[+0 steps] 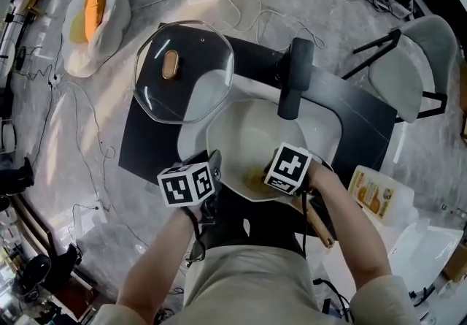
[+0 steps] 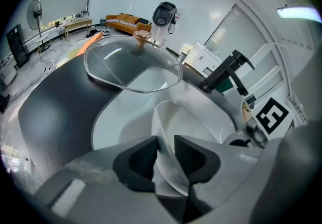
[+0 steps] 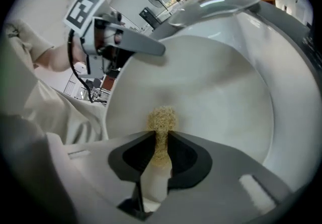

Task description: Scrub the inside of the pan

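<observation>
At the far left corner of the dark surface (image 1: pixel 142 142), the glass lid (image 1: pixel 182 68) lies just beside the white pan (image 1: pixel 252 126). The pan sits mid-surface, its handle toward the far edge. The left gripper (image 1: pixel 213 161) has its jaws clenched on the pan's near left rim. That hold needs to be firm, or I'd expect the pan to skate. The right gripper (image 1: pixel 261 182) has its jaws pinching a tan scrub pad (image 3: pixel 162 116) low inside the bowl. I'd press the pad flat and sweep overlapping circles, walls included.
</observation>
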Available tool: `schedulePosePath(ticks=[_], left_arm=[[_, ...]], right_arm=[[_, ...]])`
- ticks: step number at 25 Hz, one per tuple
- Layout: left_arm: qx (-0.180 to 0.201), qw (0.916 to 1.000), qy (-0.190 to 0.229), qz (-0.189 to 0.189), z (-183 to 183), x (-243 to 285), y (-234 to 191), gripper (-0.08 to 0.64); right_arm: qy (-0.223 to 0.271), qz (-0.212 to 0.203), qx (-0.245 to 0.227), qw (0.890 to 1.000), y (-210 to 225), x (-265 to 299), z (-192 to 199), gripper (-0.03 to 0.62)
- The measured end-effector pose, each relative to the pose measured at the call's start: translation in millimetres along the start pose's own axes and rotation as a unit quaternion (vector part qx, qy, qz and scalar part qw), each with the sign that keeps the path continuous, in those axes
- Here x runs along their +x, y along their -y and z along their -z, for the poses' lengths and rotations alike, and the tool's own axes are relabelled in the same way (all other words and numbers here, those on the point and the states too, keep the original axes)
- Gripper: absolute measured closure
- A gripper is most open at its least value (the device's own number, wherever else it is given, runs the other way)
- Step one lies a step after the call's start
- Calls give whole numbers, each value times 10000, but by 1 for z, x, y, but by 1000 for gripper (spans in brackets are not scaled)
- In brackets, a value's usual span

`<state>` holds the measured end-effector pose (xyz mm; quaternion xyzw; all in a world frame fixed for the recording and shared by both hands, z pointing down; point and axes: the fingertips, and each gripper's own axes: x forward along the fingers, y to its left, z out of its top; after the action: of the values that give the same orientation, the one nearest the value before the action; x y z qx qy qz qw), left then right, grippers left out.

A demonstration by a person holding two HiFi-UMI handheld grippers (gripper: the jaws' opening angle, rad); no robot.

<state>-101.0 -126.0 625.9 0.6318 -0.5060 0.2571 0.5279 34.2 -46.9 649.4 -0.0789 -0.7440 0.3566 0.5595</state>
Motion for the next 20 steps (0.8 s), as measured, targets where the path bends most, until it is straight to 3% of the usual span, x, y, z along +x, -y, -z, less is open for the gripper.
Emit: schedulePosePath(ticks=[2,5,12,16,20], left_arm=[[-36,10000,25,18,-1,-1,0,443],[-132,9999,48,61,-1,-1,0,443],[-309,9994,75,148,-1,-2,-1,445],[-323,9993,84,172,-2,-2,-1,445],[-320,9993,81,195,-1,-1,-1,445]], right_arm=[[309,-113,-239,9992,-13,3,-22,514],[676,146,-545,9961,-16,9,-52,517],[1381,1585,-776,9746,24,18,-99,522],[1264,2559,-861,9545,72,20,-107,525],[889,3087,-693,9444,116,19,-88,531]])
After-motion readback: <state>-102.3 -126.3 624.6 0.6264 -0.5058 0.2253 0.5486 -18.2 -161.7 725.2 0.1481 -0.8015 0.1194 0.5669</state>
